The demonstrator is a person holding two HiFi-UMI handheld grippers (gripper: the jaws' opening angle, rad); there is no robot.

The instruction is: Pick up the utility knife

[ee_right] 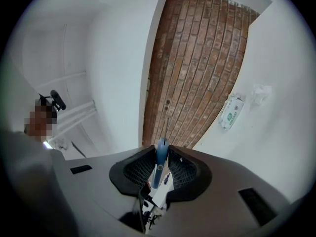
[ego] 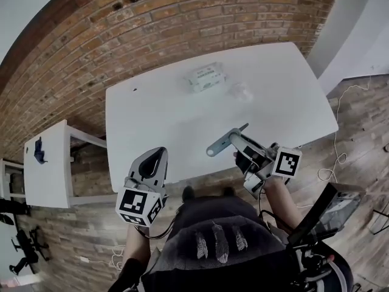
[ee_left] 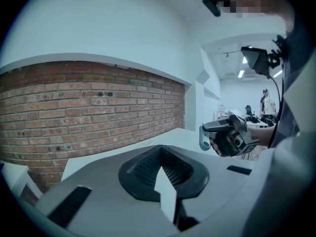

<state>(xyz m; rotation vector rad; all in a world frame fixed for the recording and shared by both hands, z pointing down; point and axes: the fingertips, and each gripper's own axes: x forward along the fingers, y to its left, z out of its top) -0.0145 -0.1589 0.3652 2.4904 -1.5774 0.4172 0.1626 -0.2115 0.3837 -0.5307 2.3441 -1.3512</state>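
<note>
The utility knife (ego: 223, 142) is grey-blue and long. My right gripper (ego: 242, 146) is shut on it, just above the near edge of the white table (ego: 182, 120), with the knife's end pointing up and left. In the right gripper view the knife (ee_right: 159, 163) stands between the two pads. My left gripper (ego: 155, 157) hovers at the table's front left edge, shut, with nothing in it. The left gripper view shows its closed jaws (ee_left: 161, 170) and, beyond them at the right, my right gripper (ee_left: 231, 135) with the knife (ee_left: 204, 138).
A pack of wipes (ego: 205, 76) and a crumpled clear wrapper (ego: 240, 91) lie at the table's far side. A small white side table (ego: 48, 175) with a blue object (ego: 39, 151) stands at the left. A brick wall (ego: 152, 23) is behind. A cable (ego: 337, 139) trails on the floor.
</note>
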